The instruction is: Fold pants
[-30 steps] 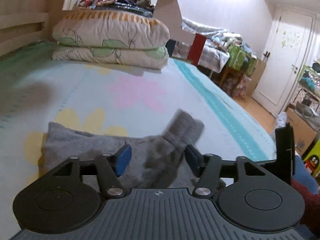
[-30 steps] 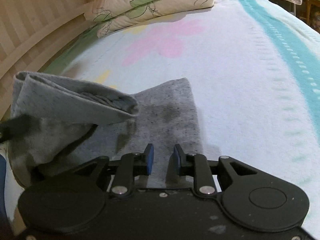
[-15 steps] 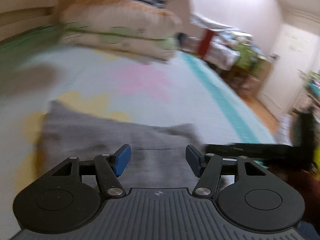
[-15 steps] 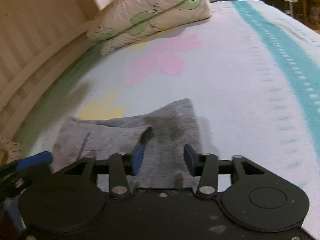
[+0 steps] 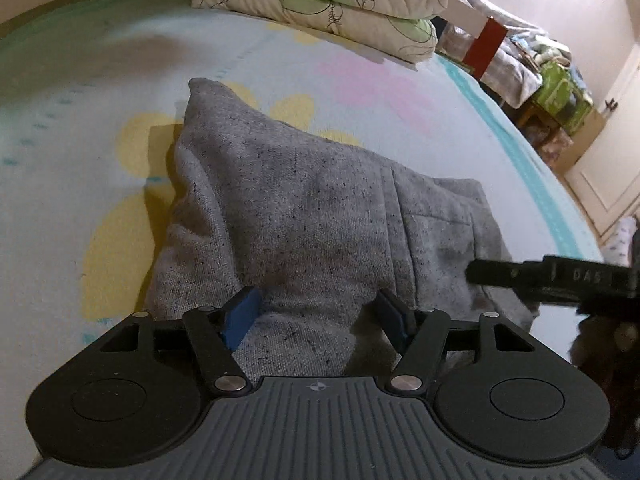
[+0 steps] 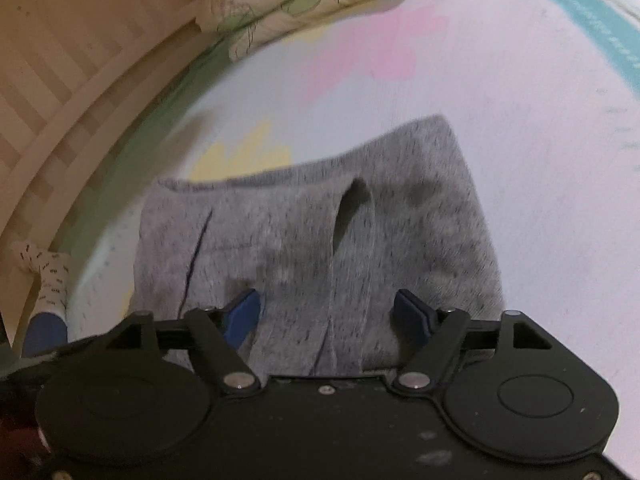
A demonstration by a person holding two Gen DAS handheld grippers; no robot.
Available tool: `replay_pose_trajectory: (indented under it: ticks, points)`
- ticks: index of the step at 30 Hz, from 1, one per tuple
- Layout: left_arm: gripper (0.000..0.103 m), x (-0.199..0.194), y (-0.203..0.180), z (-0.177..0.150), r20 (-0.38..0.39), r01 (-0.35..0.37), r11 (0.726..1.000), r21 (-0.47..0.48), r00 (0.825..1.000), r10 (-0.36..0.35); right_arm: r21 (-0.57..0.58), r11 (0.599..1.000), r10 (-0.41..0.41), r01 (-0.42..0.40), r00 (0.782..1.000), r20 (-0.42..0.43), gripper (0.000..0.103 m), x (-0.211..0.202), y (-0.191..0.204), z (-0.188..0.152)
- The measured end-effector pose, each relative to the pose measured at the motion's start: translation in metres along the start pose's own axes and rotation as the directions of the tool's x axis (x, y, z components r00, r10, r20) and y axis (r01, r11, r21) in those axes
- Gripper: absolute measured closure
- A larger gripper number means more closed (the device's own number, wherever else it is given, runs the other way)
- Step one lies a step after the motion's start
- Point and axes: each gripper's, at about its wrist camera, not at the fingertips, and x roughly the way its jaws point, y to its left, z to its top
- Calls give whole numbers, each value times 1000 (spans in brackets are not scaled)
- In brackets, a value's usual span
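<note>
The grey pants (image 5: 304,216) lie folded in a compact stack on the bed, flat against the sheet. My left gripper (image 5: 316,316) is open, its blue pads just above the stack's near edge, holding nothing. The pants also show in the right wrist view (image 6: 320,232), with a pocket slit facing up. My right gripper (image 6: 330,312) is open and empty over the near edge of the pants. A finger of the right gripper (image 5: 552,276) reaches in from the right in the left wrist view.
The bed sheet (image 5: 80,92) is pale blue with yellow and pink flowers and a teal stripe. Two stacked pillows (image 5: 328,4) lie at the far end. A wooden slatted headboard (image 6: 64,60) runs along the left. A door and clutter (image 5: 560,88) stand at the right.
The raised pant fold has been laid down flat onto the stack. My right gripper opened from shut and let go of the cloth. Both grippers tilted down closer to the pants.
</note>
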Motion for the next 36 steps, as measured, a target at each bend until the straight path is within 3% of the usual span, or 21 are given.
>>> replay_pose_trajectory:
  ticks: [5, 6, 7, 9, 10, 13, 15, 19, 21, 24, 26, 36]
  points:
    - [38, -8, 3, -10, 15, 8, 1000, 5, 1000, -8, -8, 997, 71, -71, 997, -37, 21, 10, 6, -2]
    - [38, -11, 6, -17, 20, 10, 1000, 3, 1000, -10, -14, 996, 89, -90, 995, -48, 31, 11, 8, -2]
    - [38, -12, 6, -17, 25, 11, 1000, 2, 1000, -11, -19, 994, 108, -109, 992, -59, 53, 14, 10, -3]
    - [38, -18, 9, -19, 43, 9, 1000, -13, 999, -8, -2, 989, 148, -149, 986, -72, 75, 17, 13, -4]
    - [38, -22, 10, -19, 56, 11, 1000, -27, 998, -10, -6, 989, 145, -145, 987, -63, 81, 15, 18, -4]
    - [38, -37, 15, -19, 106, 9, 998, -67, 994, -1, -168, 982, 88, -87, 996, -3, 85, -6, 48, 0]
    - [37, -47, 16, -16, 138, -2, 997, -74, 990, 12, -304, 950, 89, -63, 993, 74, 86, -30, 77, 5]
    - [36, -55, 22, -11, 169, -10, 996, -87, 985, 25, -404, 915, 76, 8, 978, 193, 86, -62, 96, 24]
    - [36, -51, 26, -8, 158, -18, 995, -94, 987, 32, -400, 913, 7, 76, 979, 202, 86, -54, 86, 29]
    - [36, -44, 32, -5, 128, -45, 994, -97, 990, 57, -278, 957, -63, 82, 995, 76, 86, -20, 46, 29]
    - [36, -42, 33, 2, 121, -55, 994, -90, 990, 66, -257, 959, -122, 119, 992, 4, 85, 5, 30, 16]
    - [36, -3, 52, 72, 107, -161, 987, 5, 981, 160, -174, 980, -95, 98, 995, 27, 82, 7, 10, 6]
